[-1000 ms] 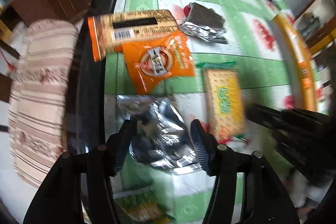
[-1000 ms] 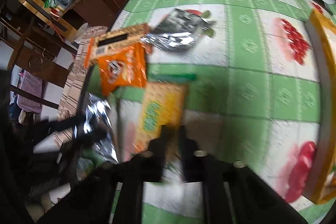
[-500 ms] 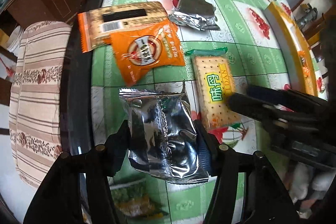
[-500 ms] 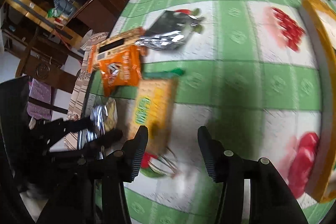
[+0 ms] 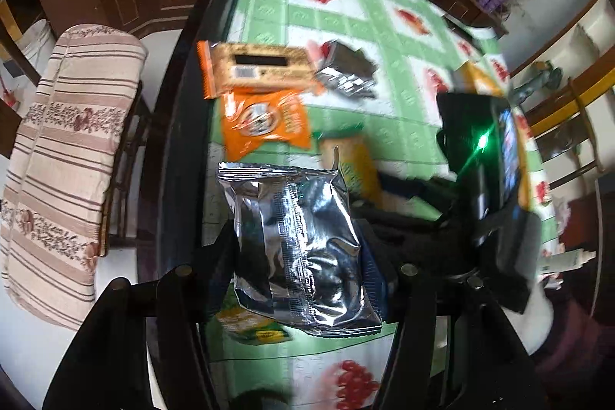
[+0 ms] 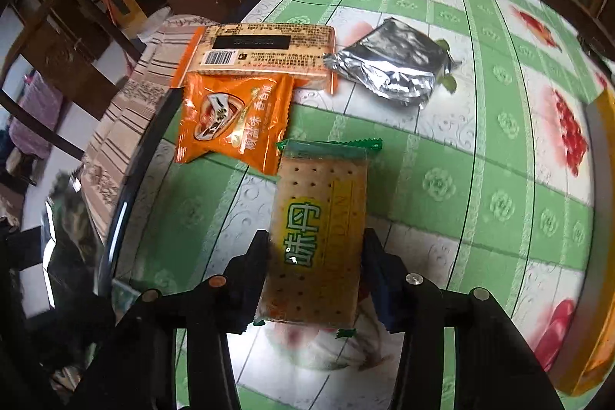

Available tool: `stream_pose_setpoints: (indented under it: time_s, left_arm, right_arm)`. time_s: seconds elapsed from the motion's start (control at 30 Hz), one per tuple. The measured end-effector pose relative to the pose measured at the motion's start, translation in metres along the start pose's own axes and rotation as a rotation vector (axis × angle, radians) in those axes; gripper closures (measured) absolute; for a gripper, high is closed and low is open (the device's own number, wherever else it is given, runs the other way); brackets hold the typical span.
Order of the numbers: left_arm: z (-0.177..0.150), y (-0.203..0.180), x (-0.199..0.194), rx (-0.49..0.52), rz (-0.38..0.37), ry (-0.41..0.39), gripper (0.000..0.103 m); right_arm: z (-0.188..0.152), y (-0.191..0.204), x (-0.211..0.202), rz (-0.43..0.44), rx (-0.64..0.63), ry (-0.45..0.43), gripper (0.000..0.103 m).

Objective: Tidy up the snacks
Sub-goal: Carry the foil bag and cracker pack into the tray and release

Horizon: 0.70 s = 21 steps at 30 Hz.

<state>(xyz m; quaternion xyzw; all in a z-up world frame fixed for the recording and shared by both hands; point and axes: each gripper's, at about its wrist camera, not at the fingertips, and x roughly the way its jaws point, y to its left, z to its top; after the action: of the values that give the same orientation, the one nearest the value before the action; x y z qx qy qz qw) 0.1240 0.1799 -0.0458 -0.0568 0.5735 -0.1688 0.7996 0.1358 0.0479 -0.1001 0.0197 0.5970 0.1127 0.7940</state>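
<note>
Our left hand-held gripper point(image 5: 298, 256) and right hand-held gripper point(image 6: 317, 268) are matte black plastic, with ribbed fingers point(image 6: 255, 258) and round silvery screws.

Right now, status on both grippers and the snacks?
Left gripper shut on silver packet, lifted. Right gripper astride cracker pack, grip unconfirmed. Orange pouch just ahead, overlapping long biscuit pack.

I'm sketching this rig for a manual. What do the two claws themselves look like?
Both look alike: the left claw and right claw are matte black, each with two angular fingers on jointed arms with round silver bolt heads, blue at the right pad. No cables or sleeves visible.
</note>
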Motion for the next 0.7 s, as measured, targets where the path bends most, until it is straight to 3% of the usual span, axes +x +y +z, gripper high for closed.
stream_pose_setpoints:
  time_s: [0.17, 0.3, 0.43, 0.53, 0.7]
  left_arm:
    - [0.008, -0.029, -0.01, 0.023, -0.07, -0.034, 0.045]
    - [0.019, -0.066, -0.007, 0.069, -0.141, -0.036, 0.045]
    - [0.035, -0.117, 0.008, 0.113, -0.215, -0.014, 0.045]
    - [0.048, -0.161, 0.025, 0.155, -0.248, 0.006, 0.046]
    - [0.074, -0.238, 0.063, 0.245, -0.241, 0.007, 0.046]
  right_arm:
    - [-0.018, -0.035, -0.03, 0.1, 0.08, -0.043, 0.055]
    - [-0.027, -0.074, -0.069, 0.132, 0.143, -0.116, 0.055]
    - [-0.034, -0.141, -0.105, 0.121, 0.253, -0.174, 0.055]
    - [-0.036, -0.2, -0.125, 0.055, 0.319, -0.217, 0.054]
    - [-0.032, -0.283, -0.139, -0.038, 0.393, -0.252, 0.054]
